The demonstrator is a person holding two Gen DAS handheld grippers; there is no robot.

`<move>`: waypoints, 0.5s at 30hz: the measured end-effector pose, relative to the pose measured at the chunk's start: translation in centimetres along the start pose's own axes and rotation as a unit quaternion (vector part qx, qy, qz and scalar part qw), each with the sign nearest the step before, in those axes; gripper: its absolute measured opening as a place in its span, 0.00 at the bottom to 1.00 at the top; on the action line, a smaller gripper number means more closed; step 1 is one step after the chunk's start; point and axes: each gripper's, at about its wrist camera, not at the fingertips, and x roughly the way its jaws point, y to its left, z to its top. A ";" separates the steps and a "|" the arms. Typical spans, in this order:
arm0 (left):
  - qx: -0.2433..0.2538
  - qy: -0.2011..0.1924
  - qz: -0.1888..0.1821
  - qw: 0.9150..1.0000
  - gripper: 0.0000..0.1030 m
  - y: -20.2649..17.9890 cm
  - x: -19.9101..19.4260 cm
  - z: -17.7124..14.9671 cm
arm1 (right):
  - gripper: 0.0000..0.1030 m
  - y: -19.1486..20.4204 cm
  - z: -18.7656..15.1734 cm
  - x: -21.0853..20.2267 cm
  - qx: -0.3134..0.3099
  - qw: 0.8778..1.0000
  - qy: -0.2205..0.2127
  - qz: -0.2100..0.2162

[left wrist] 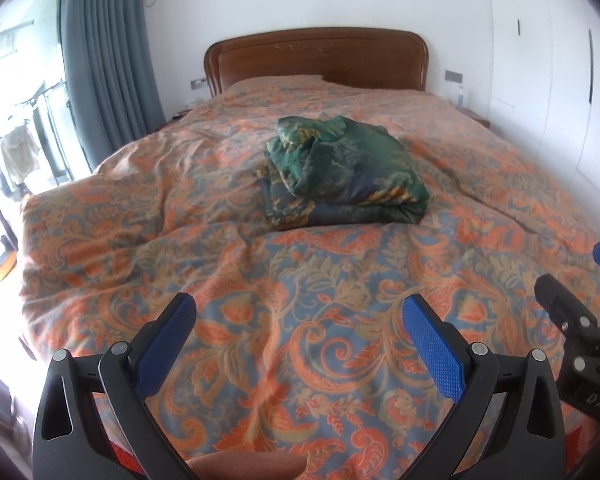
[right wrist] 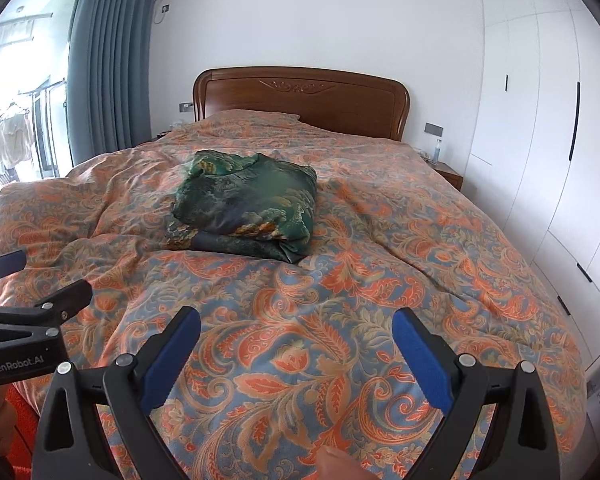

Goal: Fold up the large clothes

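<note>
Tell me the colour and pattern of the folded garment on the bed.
The folded garment is dark green with gold and orange foliage print; the right wrist view shows it best.

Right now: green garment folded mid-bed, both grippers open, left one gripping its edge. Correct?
Not quite. The green garment is folded mid-bed and both grippers are open, but the left gripper grips nothing: in the left wrist view it sits apart from the garment, near the foot of the bedspread. The right gripper likewise.

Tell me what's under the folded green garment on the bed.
The folded green patterned garment rests directly on the orange and blue paisley quilt, which spreads out all around it. Whatever lies inside the garment's folds or beneath the quilt is covered and cannot be seen.
</note>
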 end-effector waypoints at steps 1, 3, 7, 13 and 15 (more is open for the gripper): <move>-0.001 0.000 -0.001 1.000 1.00 0.0 0.0 0.0 | 0.96 0.1 0.0 -0.1 -0.002 1.000 0.000 0.001; -0.004 -0.001 -0.004 1.000 1.00 0.1 -0.1 0.1 | 0.96 0.3 0.0 -0.2 -0.004 1.000 0.002 0.003; -0.006 -0.001 -0.006 1.000 1.00 0.2 -0.1 0.0 | 0.96 0.4 0.0 -0.2 -0.004 1.000 0.003 0.003; -0.010 0.004 -0.010 1.000 1.00 0.3 0.0 0.1 | 0.96 0.3 -0.1 -0.1 0.002 1.000 0.012 0.008; -0.011 0.005 -0.011 1.000 1.00 0.4 0.1 0.0 | 0.96 0.4 -0.2 -0.2 0.003 1.000 0.014 0.011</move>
